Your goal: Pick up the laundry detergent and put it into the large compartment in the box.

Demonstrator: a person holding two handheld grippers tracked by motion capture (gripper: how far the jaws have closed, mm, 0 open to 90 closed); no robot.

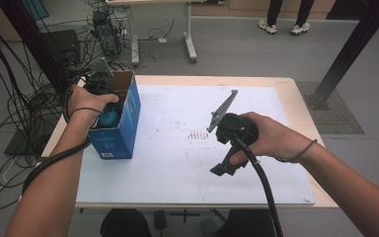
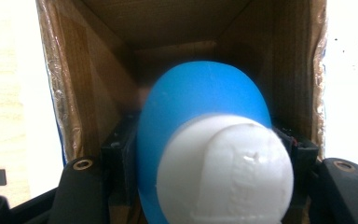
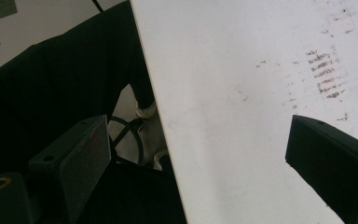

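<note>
- Two hand-held grippers are at work over a white-covered tabletop point(image 1: 177, 163), one in each of the person's hands.
- Nearest the person, the right gripper point(image 1: 225, 168) hangs just above the tabletop's near middle, angled back toward the near edge, with its black cable trailing down past that edge.
- In the right gripper view its two black fingers point(image 3: 79, 154) stand wide apart with nothing between them; one hangs off the tabletop's edge over the person's dark clothing, the other over the white surface.
- A little farther in, a patch of brown smudges point(image 1: 197, 134) marks the white cover near the centre, just beyond the right gripper.
- At the left edge stands an upright blue cardboard box point(image 1: 121, 133), open at the top, plain brown inside.
- The left gripper point(image 1: 109, 116) is sunk into the box's open top, with the left hand point(image 1: 86, 101) around its body at the rim.
- In the left gripper view the black fingers point(image 2: 121, 154) are clamped on a blue bottle with a white cap point(image 2: 205, 116), one finger on each side; the cap faces the camera and the blue body points down toward the bottom of the box.
- The bottle sits within the box walls; whether it touches the bottom cannot be told.
- Beyond the tabletop lie a grey floor, tangled black cables point(image 1: 24, 94) at the left, and another table's legs point(image 1: 190, 47).
</note>
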